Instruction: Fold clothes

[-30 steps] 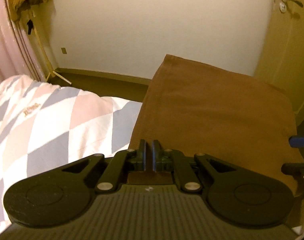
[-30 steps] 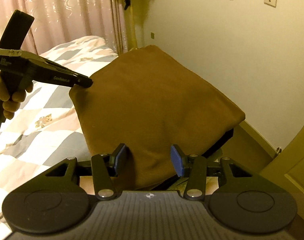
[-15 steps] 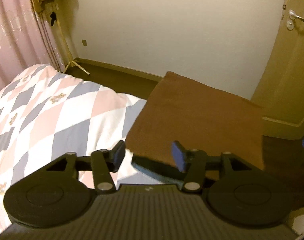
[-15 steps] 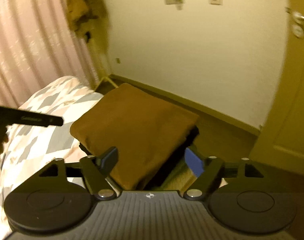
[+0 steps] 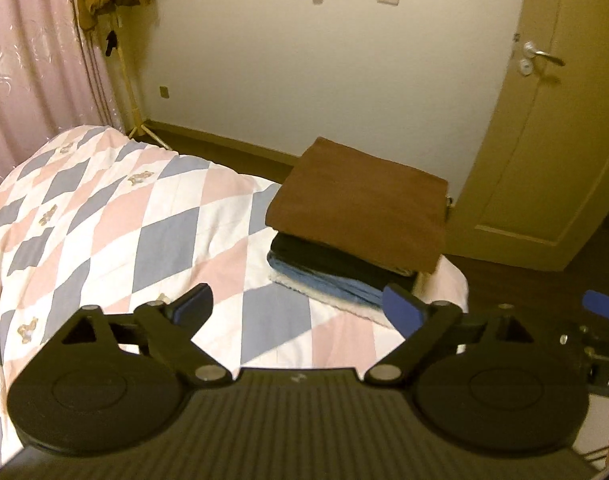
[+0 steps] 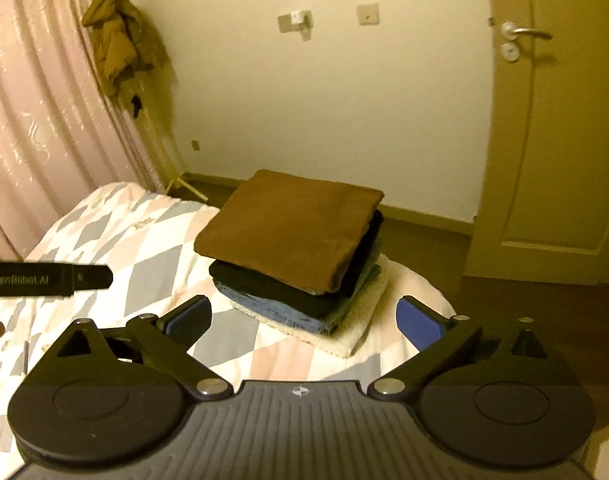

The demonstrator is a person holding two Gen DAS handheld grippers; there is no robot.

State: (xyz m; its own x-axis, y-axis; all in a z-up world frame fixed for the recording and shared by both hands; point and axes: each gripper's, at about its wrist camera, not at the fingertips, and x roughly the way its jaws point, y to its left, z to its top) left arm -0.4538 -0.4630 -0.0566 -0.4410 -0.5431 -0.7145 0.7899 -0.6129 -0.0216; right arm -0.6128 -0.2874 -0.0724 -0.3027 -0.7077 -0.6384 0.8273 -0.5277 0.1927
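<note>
A stack of folded clothes (image 6: 300, 264) sits on the corner of a bed (image 5: 116, 216) covered in a pink, grey and white diamond quilt. The brown garment (image 6: 288, 220) lies on top, squared and flat, over a black piece (image 6: 280, 286), a blue piece (image 6: 280, 312) and a cream one (image 6: 356, 328) at the bottom. Both views look down on the stack from above and a little back. The left gripper (image 5: 300, 310) is spread wide and holds nothing; the right gripper (image 6: 304, 320) is likewise spread wide and empty, and neither touches the cloth. Judging by this, the folding and stacking step looks finished for the brown piece, and the next move would call for finding another garment, though none unfolded is in view. The stack rests near the bed's foot corner, so its far and right edges are close to the drop to the dark floor (image 6: 424, 232). To the left the quilt is open and flat, giving broad working room. A closed door (image 6: 552, 140) stands to the right, a pink curtain (image 6: 32, 120) to the left.
</note>
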